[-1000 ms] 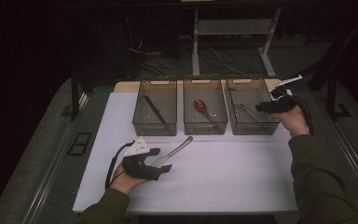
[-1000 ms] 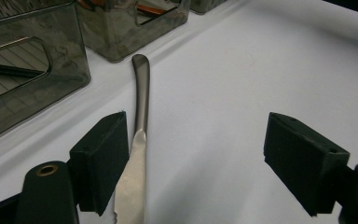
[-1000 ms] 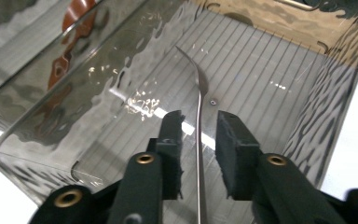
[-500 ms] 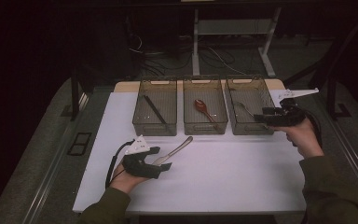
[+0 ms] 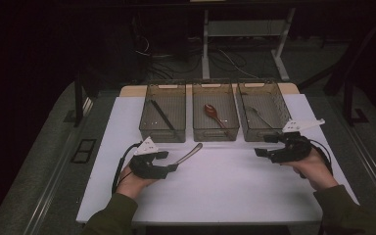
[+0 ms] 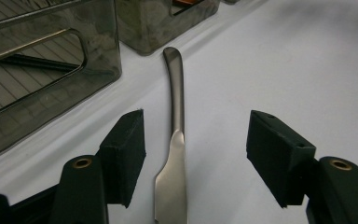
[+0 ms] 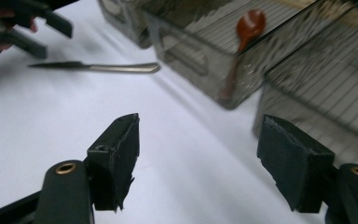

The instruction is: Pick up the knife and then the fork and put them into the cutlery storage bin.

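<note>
left gripper view sets the step plainly: the left gripper (image 6: 193, 154) straddles a metal knife (image 6: 173, 154) lying flat on the white table (image 6: 307, 70), its handle running away toward twelve o'clock and its blade end passing between the two black jaws. the jaws have just been closing in, yet the pads (image 6: 127, 151) stand apart from the metal on both sides, so nothing is pinched so far.

high view places the knife (image 5: 190, 152) at about two o'clock from the left gripper (image 5: 169, 161), its far tip near the front of the left bin (image 5: 162, 131). three smoky bins sit in a row at the far edge: the left one holds a dark stick-like utensil (image 5: 160, 113), the middle bin (image 5: 215, 131) a red spoon (image 5: 212, 113), and the right bin (image 5: 267, 133) a thin metal piece.

the right gripper (image 5: 269, 147) hovers empty just in front of the right bin, at three o'clock from the knife, its jaws having just been spreading with nothing between them.

my judgement: the step in hand is the pickup of the knife. the next move calls for the left jaws to finish closing squarely on the thin flat blade, low against the table, before any lift toward a bin. which bin it belongs in i cannot tell.
</note>
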Demonstrator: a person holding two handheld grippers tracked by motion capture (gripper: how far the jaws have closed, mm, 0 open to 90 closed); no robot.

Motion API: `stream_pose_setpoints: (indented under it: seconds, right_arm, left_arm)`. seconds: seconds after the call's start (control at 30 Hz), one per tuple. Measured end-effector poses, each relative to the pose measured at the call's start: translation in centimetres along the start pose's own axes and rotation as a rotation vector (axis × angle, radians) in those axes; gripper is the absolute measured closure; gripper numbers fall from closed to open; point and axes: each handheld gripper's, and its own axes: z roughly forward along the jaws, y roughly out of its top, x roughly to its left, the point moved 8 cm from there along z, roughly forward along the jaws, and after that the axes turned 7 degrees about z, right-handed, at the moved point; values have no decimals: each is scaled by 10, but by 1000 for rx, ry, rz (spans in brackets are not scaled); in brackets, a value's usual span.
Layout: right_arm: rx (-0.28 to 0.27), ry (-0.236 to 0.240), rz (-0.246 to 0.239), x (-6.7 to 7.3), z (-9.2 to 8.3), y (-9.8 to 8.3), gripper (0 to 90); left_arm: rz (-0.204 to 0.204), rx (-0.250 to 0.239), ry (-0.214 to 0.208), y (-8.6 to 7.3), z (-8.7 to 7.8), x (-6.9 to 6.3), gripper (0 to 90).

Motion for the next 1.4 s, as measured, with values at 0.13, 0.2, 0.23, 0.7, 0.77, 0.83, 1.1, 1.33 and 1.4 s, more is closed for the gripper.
stream_pose_setpoints:
  seconds: [0.13, 0.2, 0.23, 0.7, 0.77, 0.83, 1.1, 1.33, 1.4]
  right_arm:
    - [0, -10, -19, 9, 3, -18, 279]
    - [3, -3, -17, 14, 3, -26, 271]
    - [3, -5, -20, 16, 3, -30, 269]
    - [-3, -37, -19, 28, -1, -67, 227]
    - [-6, -33, -22, 29, -1, -66, 227]
    - [-6, -32, -22, 28, -1, -67, 227]
    - [-3, -34, -28, 29, -2, -67, 228]
    - [-2, -37, -31, 28, -2, -66, 228]
    - [1, -37, -32, 28, -2, -67, 228]
  left_arm:
    - [16, 17, 5, 2, 5, 0, 410]
    - [22, 20, 5, 3, 7, 1, 421]
    - [22, 19, 8, 3, 8, 1, 427]
    - [44, 79, -15, 9, 32, 8, 546]
    - [46, 98, -21, 8, 38, 8, 579]
    - [48, 116, -24, 7, 44, 7, 608]
    - [80, 183, 13, 2, 49, 7, 686]
    - [105, 205, 21, 0, 53, 6, 752]
    - [97, 205, 19, 0, 53, 6, 780]
